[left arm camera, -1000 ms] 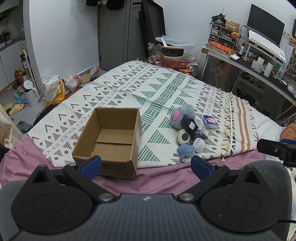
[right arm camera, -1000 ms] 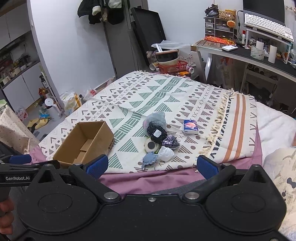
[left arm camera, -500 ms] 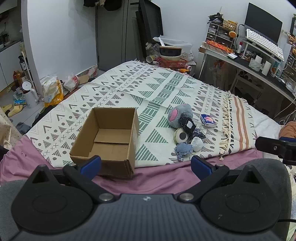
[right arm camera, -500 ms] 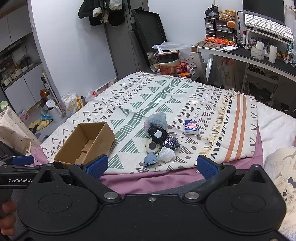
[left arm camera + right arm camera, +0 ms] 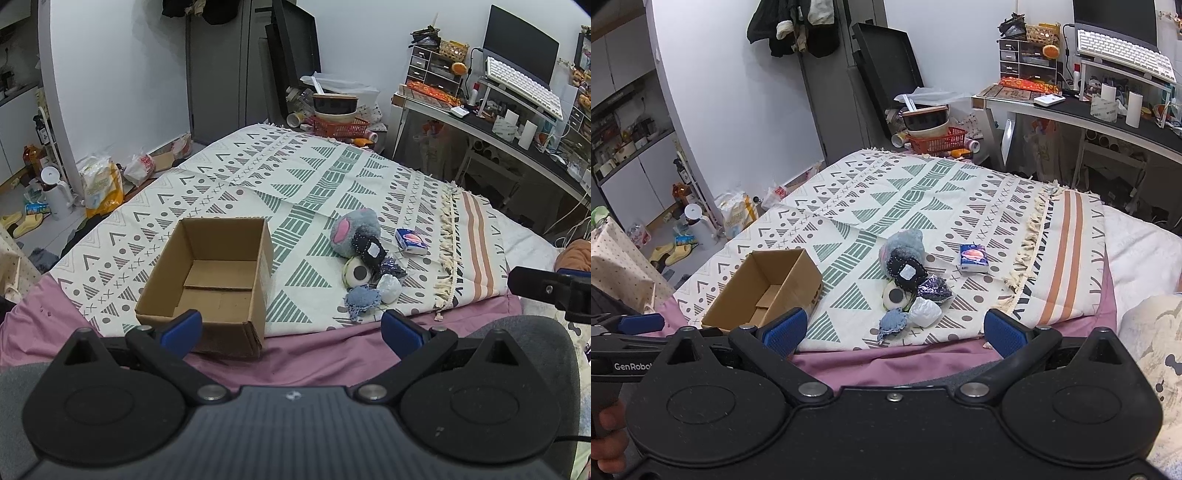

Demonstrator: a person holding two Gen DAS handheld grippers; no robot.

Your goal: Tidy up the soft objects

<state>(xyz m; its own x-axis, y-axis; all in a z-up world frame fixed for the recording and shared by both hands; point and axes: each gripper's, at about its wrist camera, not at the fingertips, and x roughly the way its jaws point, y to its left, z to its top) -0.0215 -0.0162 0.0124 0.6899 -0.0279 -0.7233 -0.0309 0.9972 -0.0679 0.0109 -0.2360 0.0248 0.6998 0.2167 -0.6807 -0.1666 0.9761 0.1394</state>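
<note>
Currently: cardboard box (image 5: pixel 207 273) open, upright | inside: nothing visible | on blanket (image 5: pixel 295 184)

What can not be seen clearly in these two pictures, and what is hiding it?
- Near inner wall of the open brown cardboard box: left wrist view, hidden by its own front side and a blue jaw pad.
- Underside of the fluffy grey plush toy: right wrist view, covered by the black stitched pouch.
- Print on the small blue tissue packet: too small in both views.
- Person's hand: cut off by the left edge.
</note>
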